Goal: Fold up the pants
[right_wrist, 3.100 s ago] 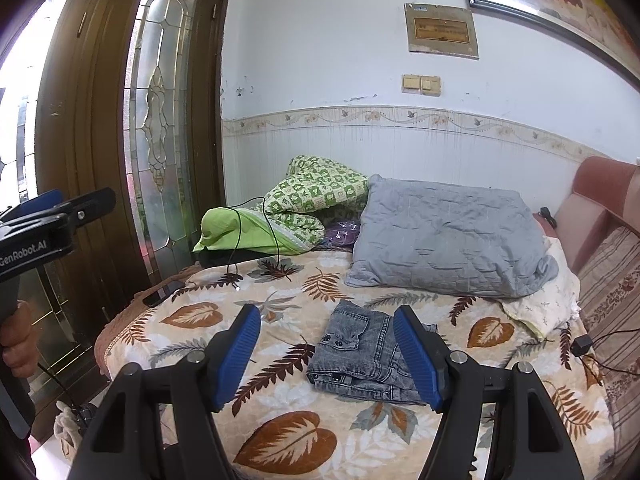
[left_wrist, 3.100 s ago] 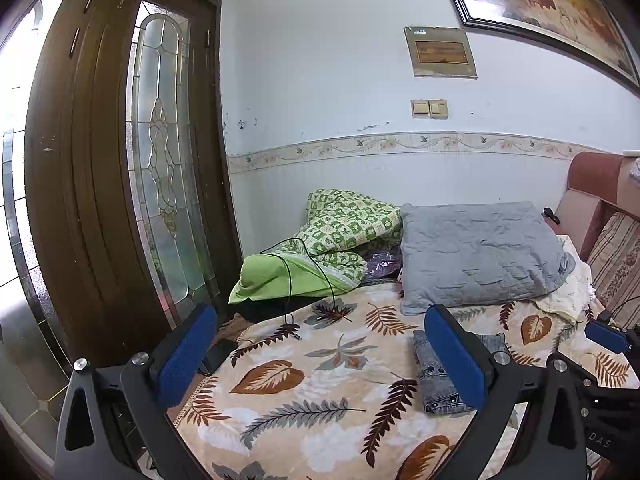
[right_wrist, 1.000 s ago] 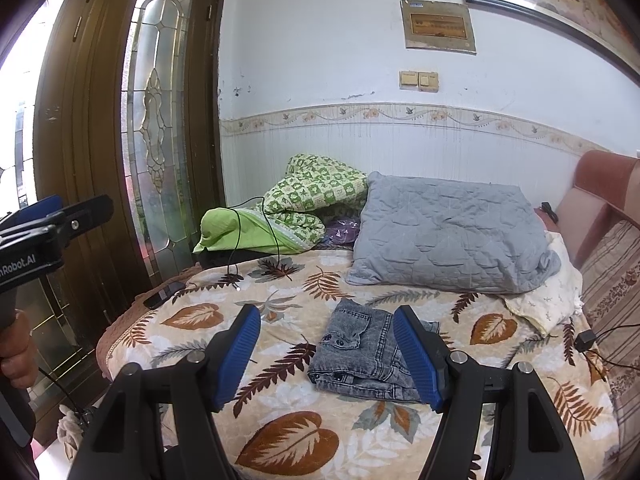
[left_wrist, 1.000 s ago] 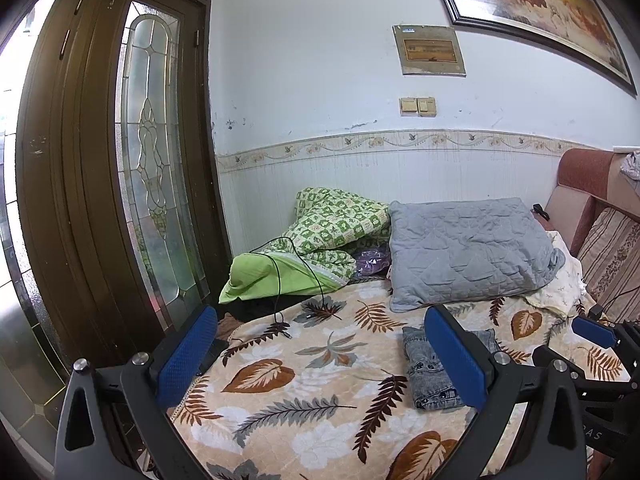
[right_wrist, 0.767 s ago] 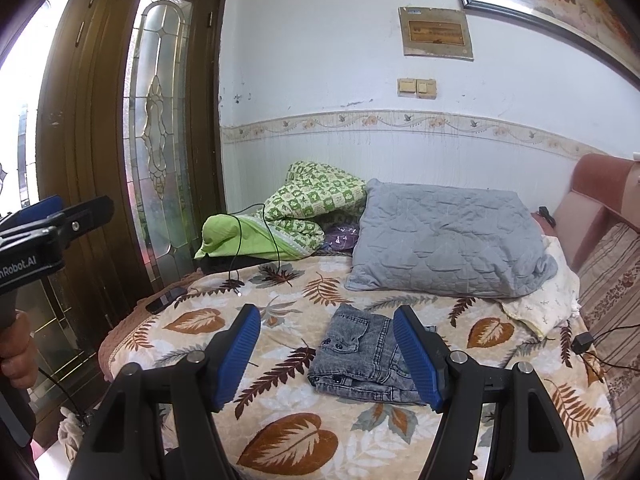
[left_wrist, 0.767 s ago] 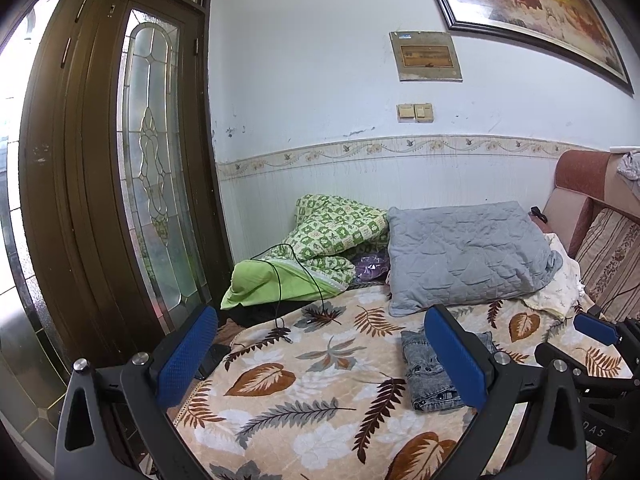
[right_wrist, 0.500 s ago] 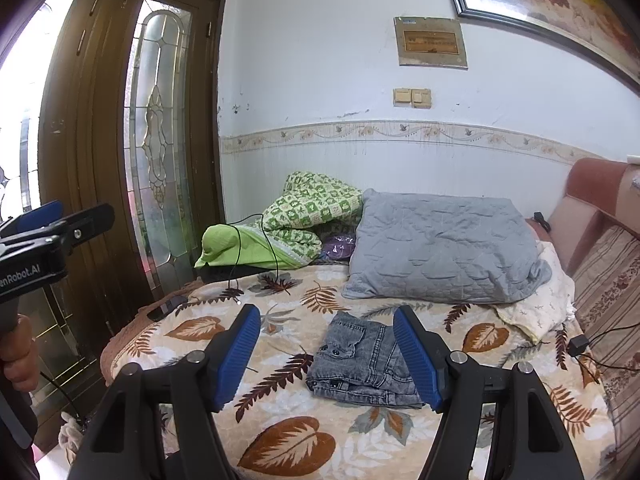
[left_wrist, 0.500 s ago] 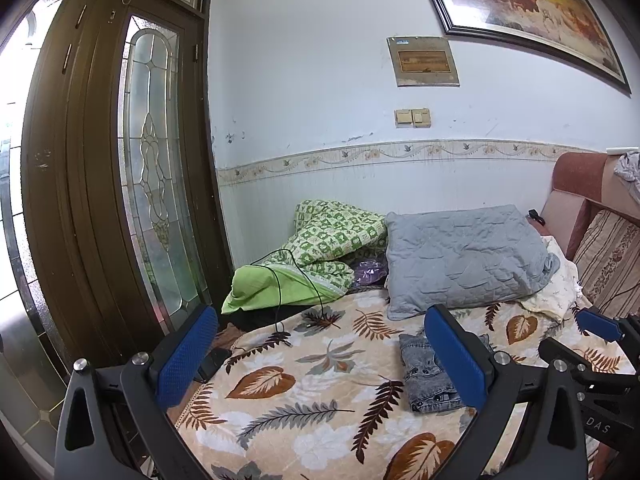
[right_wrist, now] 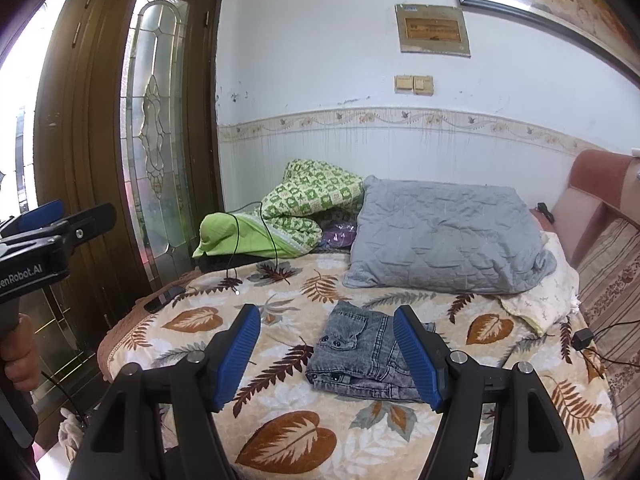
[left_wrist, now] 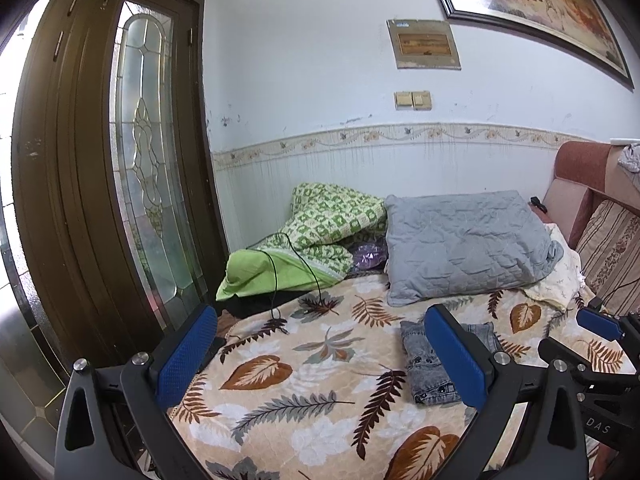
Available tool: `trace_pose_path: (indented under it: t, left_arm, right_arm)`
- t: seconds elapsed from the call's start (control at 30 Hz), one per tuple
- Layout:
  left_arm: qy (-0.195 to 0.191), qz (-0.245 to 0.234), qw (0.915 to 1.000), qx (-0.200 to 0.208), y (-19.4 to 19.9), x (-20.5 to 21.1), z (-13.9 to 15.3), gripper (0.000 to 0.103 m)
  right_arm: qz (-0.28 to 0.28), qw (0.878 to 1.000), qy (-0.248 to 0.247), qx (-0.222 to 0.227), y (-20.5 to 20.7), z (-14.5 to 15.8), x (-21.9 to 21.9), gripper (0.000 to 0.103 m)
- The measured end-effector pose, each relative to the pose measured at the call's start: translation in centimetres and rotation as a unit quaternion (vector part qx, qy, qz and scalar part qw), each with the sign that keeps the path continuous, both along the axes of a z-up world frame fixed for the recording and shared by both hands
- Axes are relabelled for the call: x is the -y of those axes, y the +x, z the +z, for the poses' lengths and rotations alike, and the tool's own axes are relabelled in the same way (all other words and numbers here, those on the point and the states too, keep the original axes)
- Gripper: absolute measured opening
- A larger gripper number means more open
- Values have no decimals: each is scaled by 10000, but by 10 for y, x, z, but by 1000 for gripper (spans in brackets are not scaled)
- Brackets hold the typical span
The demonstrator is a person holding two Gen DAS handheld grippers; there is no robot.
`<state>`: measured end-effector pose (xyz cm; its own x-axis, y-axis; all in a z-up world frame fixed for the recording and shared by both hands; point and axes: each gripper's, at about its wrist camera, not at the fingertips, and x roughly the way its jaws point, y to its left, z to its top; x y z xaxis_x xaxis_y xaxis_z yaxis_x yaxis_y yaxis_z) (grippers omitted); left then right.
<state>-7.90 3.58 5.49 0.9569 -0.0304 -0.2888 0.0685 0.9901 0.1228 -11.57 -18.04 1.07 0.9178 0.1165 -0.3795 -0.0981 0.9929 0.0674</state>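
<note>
A pair of grey denim pants (right_wrist: 360,356) lies folded into a small stack on the leaf-patterned bedspread (right_wrist: 296,436); it also shows in the left wrist view (left_wrist: 430,364), partly behind my right finger. My left gripper (left_wrist: 320,354) is open and empty, held back from the bed. My right gripper (right_wrist: 326,356) is open and empty, above and short of the pants. The left gripper also shows at the left edge of the right wrist view (right_wrist: 52,220).
A grey pillow (right_wrist: 444,236), a green checked blanket (right_wrist: 304,208) with a black cable (right_wrist: 236,240) and a cream cloth (right_wrist: 536,292) lie at the bed's head. A phone (right_wrist: 164,298) sits at the left edge. A wooden glass door (left_wrist: 100,184) stands left, a striped sofa cushion (right_wrist: 612,280) right.
Both grippers have drifted slightly up and back, so the bed sits a little lower in view. Both stay open. The pants have not moved.
</note>
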Motion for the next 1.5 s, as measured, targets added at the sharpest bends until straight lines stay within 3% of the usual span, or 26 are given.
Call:
trace_pose_path:
  t: [0.47, 0.93, 1.27, 1.5]
  left_arm:
    - [-118, -105, 9991, -383, 41, -10, -30, 103]
    - [-414, -152, 9975, -546, 52, -45, -41, 103]
    - [-358, -40, 9976, -589, 60, -65, -42, 103]
    - [-62, 28, 9980, -631, 66, -67, -41, 103]
  right_arm:
    - [-14, 9992, -110, -388, 41, -24, -9, 73]
    - [-185, 9979, -368, -494, 43, -22, -37, 73]
    - [-99, 9979, -292, -566, 53, -22, -51, 73]
    - [51, 9983, -181, -546, 70, -23, -62, 73]
